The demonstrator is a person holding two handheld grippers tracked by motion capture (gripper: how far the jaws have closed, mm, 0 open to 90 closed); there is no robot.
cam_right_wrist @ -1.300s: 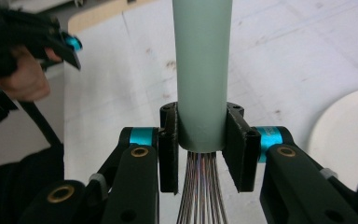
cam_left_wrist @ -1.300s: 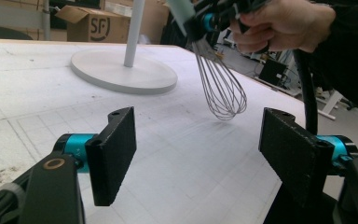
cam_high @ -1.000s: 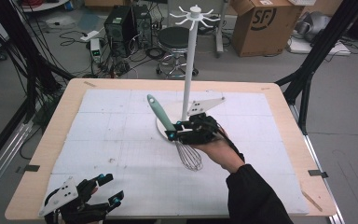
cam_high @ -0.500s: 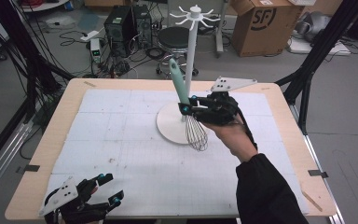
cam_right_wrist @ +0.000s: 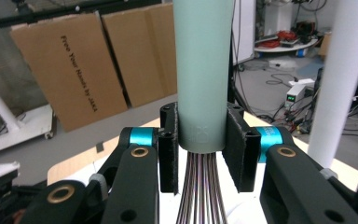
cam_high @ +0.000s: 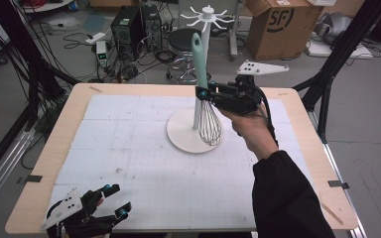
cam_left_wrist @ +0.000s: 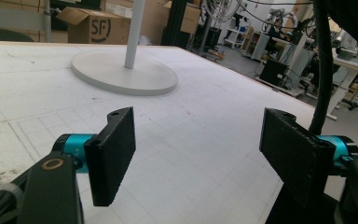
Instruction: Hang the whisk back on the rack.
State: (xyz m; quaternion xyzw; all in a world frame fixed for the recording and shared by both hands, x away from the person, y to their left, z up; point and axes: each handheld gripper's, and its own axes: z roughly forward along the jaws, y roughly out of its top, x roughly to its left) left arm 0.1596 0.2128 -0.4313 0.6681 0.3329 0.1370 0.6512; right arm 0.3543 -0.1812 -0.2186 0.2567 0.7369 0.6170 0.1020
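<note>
A whisk with a pale green handle [cam_high: 199,57] and wire loops [cam_high: 209,126] hangs upright above the white round base [cam_high: 181,134] of a hanging stand. My right gripper [cam_high: 204,94] is shut on the bottom of the whisk's handle [cam_right_wrist: 203,84], its black pads against both sides and the wires [cam_right_wrist: 201,196] running down between them. The stand's white pole [cam_right_wrist: 345,79] rises just beside it, topped by a ring of hooks [cam_high: 207,14]. My left gripper [cam_high: 113,201] rests open at the table's near left corner, with nothing between its fingers [cam_left_wrist: 114,154].
The table [cam_high: 64,129] has a white gridded mat inside a wooden border. Beyond the far edge stand a stool [cam_high: 184,37], a computer tower [cam_high: 129,25] with cables, and a cardboard box [cam_high: 278,22]. Black frame posts [cam_high: 335,64] flank the table.
My right gripper has lifted the whisk from a tilt near the base to upright, moving it up and back beside the pole. The left gripper has stayed still.
</note>
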